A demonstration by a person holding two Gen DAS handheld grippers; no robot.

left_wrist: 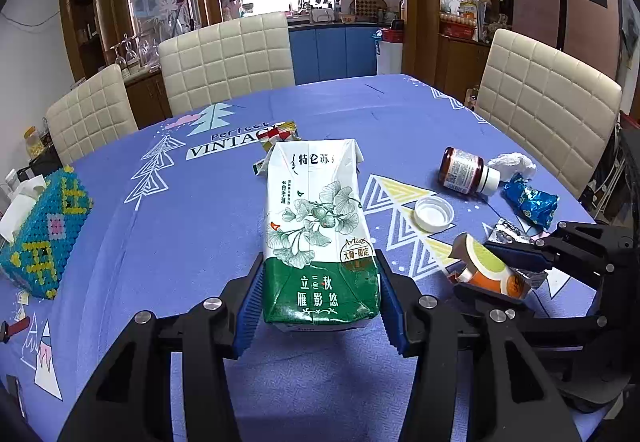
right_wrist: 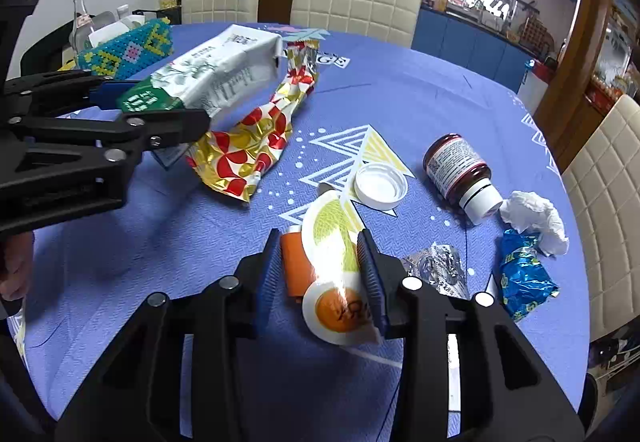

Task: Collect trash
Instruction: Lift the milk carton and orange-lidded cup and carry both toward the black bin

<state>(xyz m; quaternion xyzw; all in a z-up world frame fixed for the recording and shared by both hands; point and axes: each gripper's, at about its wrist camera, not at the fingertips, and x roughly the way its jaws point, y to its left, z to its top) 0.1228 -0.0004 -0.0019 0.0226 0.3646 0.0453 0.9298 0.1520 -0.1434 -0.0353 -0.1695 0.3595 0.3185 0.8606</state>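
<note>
My left gripper (left_wrist: pixel 320 306) is shut on a white and green milk carton (left_wrist: pixel 318 226) and holds it above the blue tablecloth; it also shows in the right wrist view (right_wrist: pixel 208 77). My right gripper (right_wrist: pixel 320 274) is shut on a crushed orange and white paper cup (right_wrist: pixel 328 266), seen too in the left wrist view (left_wrist: pixel 486 270). On the table lie a red-gold foil wrapper (right_wrist: pixel 256 137), a white lid (right_wrist: pixel 380 185), a brown pill bottle (right_wrist: pixel 460 173), a crumpled tissue (right_wrist: pixel 536 217), a blue wrapper (right_wrist: pixel 524 274) and a silver foil scrap (right_wrist: pixel 436 266).
A beaded tissue box (left_wrist: pixel 44 230) stands at the table's left edge. Cream padded chairs (left_wrist: pixel 228 57) ring the table (left_wrist: pixel 192 226). A glass bottle (right_wrist: pixel 80 13) stands beyond the tissue box. Kitchen cabinets lie behind.
</note>
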